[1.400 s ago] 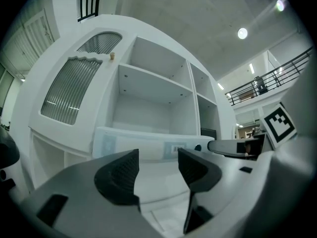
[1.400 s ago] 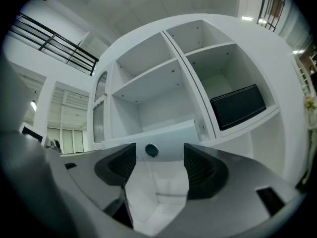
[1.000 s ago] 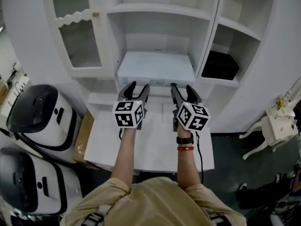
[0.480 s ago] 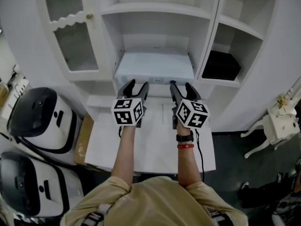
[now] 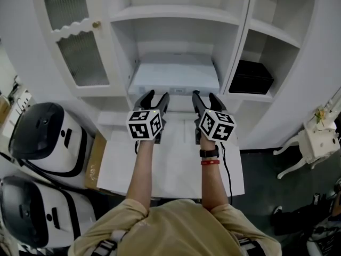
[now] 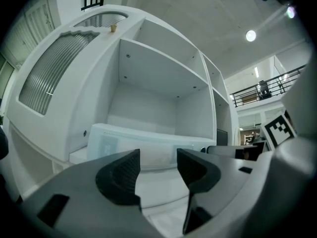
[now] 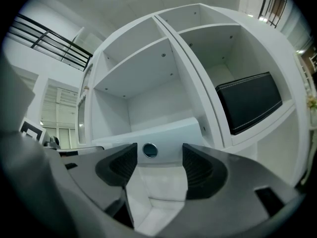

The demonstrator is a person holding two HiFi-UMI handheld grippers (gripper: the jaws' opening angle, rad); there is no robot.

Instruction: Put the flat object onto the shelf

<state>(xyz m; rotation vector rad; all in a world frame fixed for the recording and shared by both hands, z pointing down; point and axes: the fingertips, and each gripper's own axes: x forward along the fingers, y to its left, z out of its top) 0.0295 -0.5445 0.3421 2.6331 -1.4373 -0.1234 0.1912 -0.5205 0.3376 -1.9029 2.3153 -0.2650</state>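
The flat object is a wide, low white box (image 5: 175, 73) lying in the middle compartment of the white cabinet, on its lowest shelf (image 5: 226, 92). My left gripper (image 5: 156, 96) and right gripper (image 5: 204, 96) point level at the box's front edge, side by side. Whether their tips touch it I cannot tell. In the left gripper view the box (image 6: 148, 145) shows beyond the open left gripper (image 6: 158, 167). In the right gripper view the open right gripper (image 7: 159, 162) frames the box front (image 7: 168, 133) and its round dark spot. Nothing lies between either pair of jaws.
A black box (image 5: 250, 77) sits in the compartment to the right. A glass-fronted door (image 5: 74, 47) closes the left section. A white table (image 5: 176, 164) lies under my arms. Two black-and-white machines (image 5: 45, 137) stand at the left, and a small ornate white table (image 5: 314, 143) at the right.
Both grippers have moved a little forward toward the cabinet. The white box sits slightly deeper in its compartment. The jaws stand as wide as before.
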